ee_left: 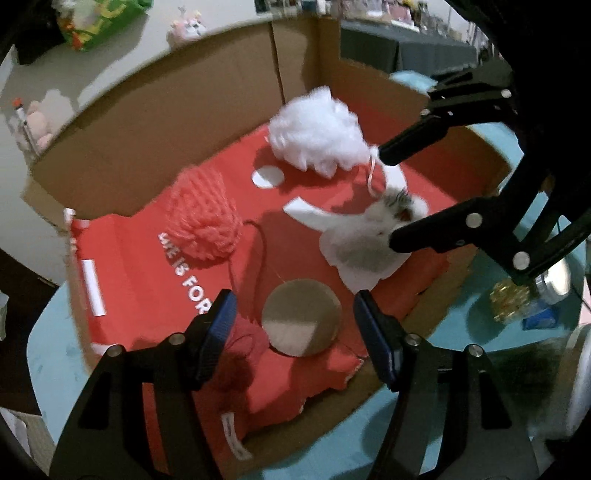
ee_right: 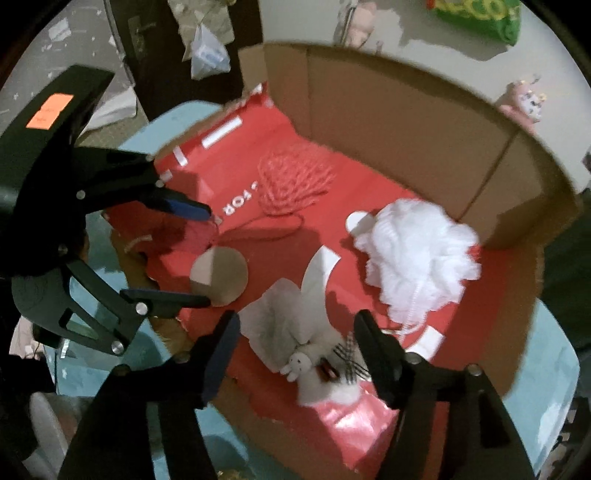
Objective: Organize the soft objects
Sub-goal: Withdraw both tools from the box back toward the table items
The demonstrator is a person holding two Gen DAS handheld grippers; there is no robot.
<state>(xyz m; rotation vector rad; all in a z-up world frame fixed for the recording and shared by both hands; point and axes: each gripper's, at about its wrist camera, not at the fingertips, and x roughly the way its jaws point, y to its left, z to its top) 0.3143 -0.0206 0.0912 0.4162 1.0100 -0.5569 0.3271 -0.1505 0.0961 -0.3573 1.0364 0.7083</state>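
An open cardboard box [ee_left: 155, 122] [ee_right: 406, 110] with a red printed liner holds several soft things. A white mesh bath puff [ee_left: 317, 129] [ee_right: 417, 254] lies at the back. A coral mesh puff [ee_left: 203, 221] [ee_right: 291, 181] lies to the left. A white fluffy plush with a small bunny and checked bow [ee_left: 365, 236] [ee_right: 317, 354] lies near the front right. My left gripper [ee_left: 291, 325] [ee_right: 208, 254] is open and empty above a round cardboard disc [ee_left: 301, 317] [ee_right: 219, 275]. My right gripper [ee_right: 295, 350] [ee_left: 386, 197] is open, its jaws on either side of the white plush.
The box stands on a light blue table [ee_left: 51, 350] [ee_right: 550, 387]. A clear pack with gold items [ee_left: 517, 299] sits on the table right of the box. Pink plush toys [ee_left: 37, 122] and a green bag [ee_left: 99, 22] lie on the floor beyond.
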